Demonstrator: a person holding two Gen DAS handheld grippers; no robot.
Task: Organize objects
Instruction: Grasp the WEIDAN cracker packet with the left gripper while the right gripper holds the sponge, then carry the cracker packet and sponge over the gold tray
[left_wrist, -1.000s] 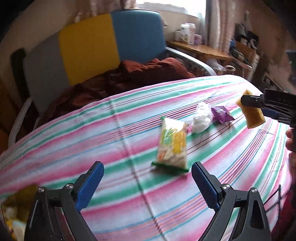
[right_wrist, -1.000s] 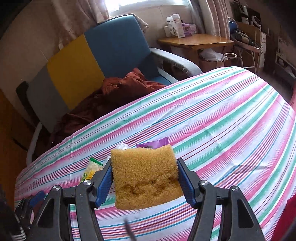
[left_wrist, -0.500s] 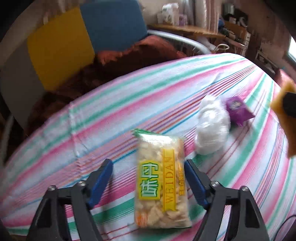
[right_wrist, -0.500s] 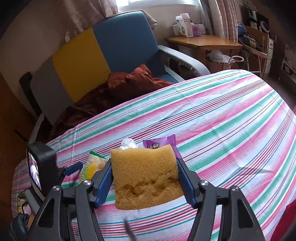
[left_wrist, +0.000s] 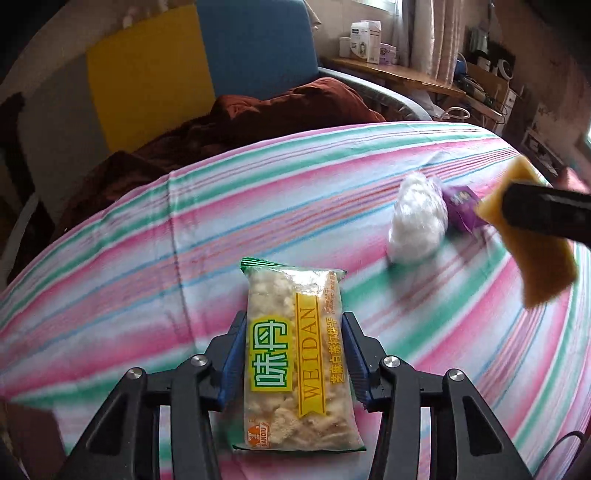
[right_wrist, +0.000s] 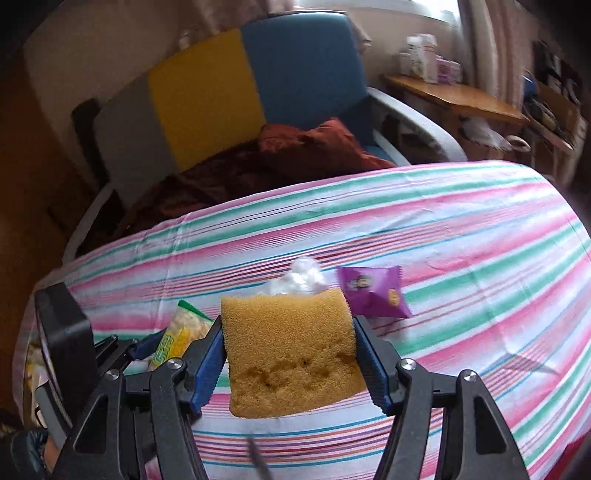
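Observation:
My left gripper (left_wrist: 293, 354) is shut on a clear snack packet (left_wrist: 295, 354) with yellow and green labels, pinched between both blue pads above the striped tablecloth (left_wrist: 147, 240). My right gripper (right_wrist: 290, 354) is shut on a yellow-brown sponge (right_wrist: 291, 347) and holds it above the table. The sponge also shows at the right of the left wrist view (left_wrist: 535, 251). A white crumpled plastic bag (left_wrist: 417, 221) and a purple snack packet (left_wrist: 461, 206) lie on the cloth. They show beyond the sponge in the right wrist view, the bag (right_wrist: 303, 277) left of the purple packet (right_wrist: 373, 291).
A blue, yellow and grey armchair (right_wrist: 229, 92) with a dark red blanket (right_wrist: 295, 151) stands beyond the table's far edge. A wooden side table (right_wrist: 450, 99) with boxes stands at the back right. The left gripper and its camera (right_wrist: 66, 350) show at the lower left of the right wrist view.
My left gripper moved forward over the snack packet and shut on it. My right gripper kept hold of the sponge and shifted a little.

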